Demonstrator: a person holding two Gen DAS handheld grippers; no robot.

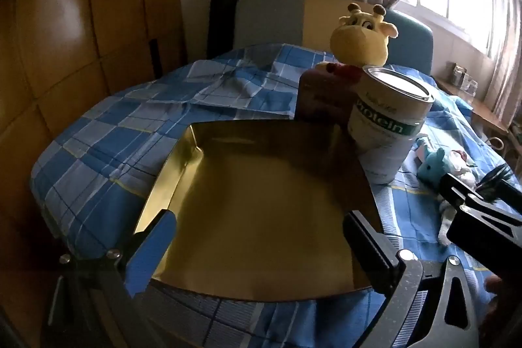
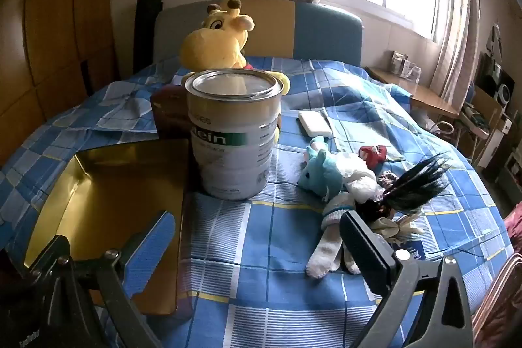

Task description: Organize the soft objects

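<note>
From the left wrist view, the left gripper (image 1: 261,245) hangs spread wide and empty over the gold tray (image 1: 261,185) on the checked bedspread (image 1: 107,132); a protein tin (image 1: 388,123) stands at the tray's far right corner, with a giraffe plush (image 1: 362,38) behind it.

From the right wrist view, the right gripper (image 2: 257,245) is also wide and empty, near the blue plush (image 2: 321,170), white socks (image 2: 329,237) and dark-haired doll (image 2: 404,188) lying right of the tin.

tray (image 1: 261,185): glossy gold | tin (image 2: 233,132): shiny metal | bedsheet (image 2: 261,234): matt checked cloth
</note>
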